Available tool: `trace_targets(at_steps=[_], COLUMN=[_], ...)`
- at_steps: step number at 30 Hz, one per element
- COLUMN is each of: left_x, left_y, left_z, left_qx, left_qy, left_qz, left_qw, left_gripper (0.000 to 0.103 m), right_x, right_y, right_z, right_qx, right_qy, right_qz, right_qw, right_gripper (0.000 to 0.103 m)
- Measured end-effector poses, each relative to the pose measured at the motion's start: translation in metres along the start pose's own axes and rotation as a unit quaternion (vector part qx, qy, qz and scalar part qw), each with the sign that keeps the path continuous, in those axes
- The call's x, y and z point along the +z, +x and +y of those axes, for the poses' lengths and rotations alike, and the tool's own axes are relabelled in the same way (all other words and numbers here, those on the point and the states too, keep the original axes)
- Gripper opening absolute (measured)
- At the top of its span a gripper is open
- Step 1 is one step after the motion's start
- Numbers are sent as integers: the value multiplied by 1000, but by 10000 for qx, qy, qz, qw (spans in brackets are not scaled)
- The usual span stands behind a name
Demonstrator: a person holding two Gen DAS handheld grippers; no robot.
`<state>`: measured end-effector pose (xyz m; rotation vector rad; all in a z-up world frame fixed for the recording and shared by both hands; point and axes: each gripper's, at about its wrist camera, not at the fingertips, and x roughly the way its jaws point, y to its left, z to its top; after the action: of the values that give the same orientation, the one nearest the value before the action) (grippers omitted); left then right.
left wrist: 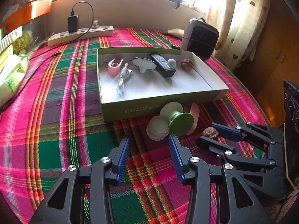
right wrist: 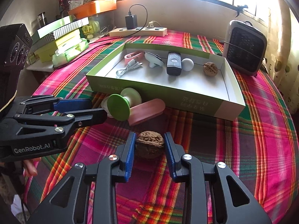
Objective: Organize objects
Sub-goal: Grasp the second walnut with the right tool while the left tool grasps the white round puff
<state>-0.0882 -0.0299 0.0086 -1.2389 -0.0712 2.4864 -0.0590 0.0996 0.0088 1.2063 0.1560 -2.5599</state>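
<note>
A brown walnut (right wrist: 149, 145) lies on the plaid cloth, and my right gripper (right wrist: 149, 145) is shut on it, both blue pads against its sides. The same grip shows in the left wrist view, right gripper (left wrist: 205, 133) around the walnut (left wrist: 210, 133). My left gripper (left wrist: 149, 140) hangs open over the cloth with nothing between its fingers, just short of a white round lid (left wrist: 158, 130) and a green spool-shaped piece (left wrist: 179, 119). A pink oblong case (right wrist: 147, 111) lies beside them. Behind stands the shallow green box (right wrist: 205, 108).
The box holds a second walnut (right wrist: 210, 69), a black remote (right wrist: 173, 63), a white ball (right wrist: 187, 64), a white cable (right wrist: 129, 68), a pink clip (left wrist: 114, 69). A small heater (right wrist: 244, 48), a power strip (right wrist: 138, 31) and a tissue pack (right wrist: 71, 53) ring the cloth.
</note>
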Motion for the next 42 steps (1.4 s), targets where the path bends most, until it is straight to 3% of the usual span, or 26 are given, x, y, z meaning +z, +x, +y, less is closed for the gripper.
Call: trace_targets(at_steps=[15, 34, 42], left_x=[8, 16, 17], left_y=[14, 20, 21], left_z=[-22, -19, -18], left_qx=[454, 567, 682], left_qy=[678, 471, 382], left_qz=[46, -24, -37], left_qw=[9967, 9973, 9969], left_gripper=[42, 42, 34], right_x=[-7, -7, -7], right_y=[-6, -5, -5], right_z=[-19, -24, -24], right_qx=[-5, 76, 81], right_qy=[210, 265, 270], right_qz=[-42, -22, -15], right_qw=[9998, 9996, 9996], right_gripper=[32, 32, 32])
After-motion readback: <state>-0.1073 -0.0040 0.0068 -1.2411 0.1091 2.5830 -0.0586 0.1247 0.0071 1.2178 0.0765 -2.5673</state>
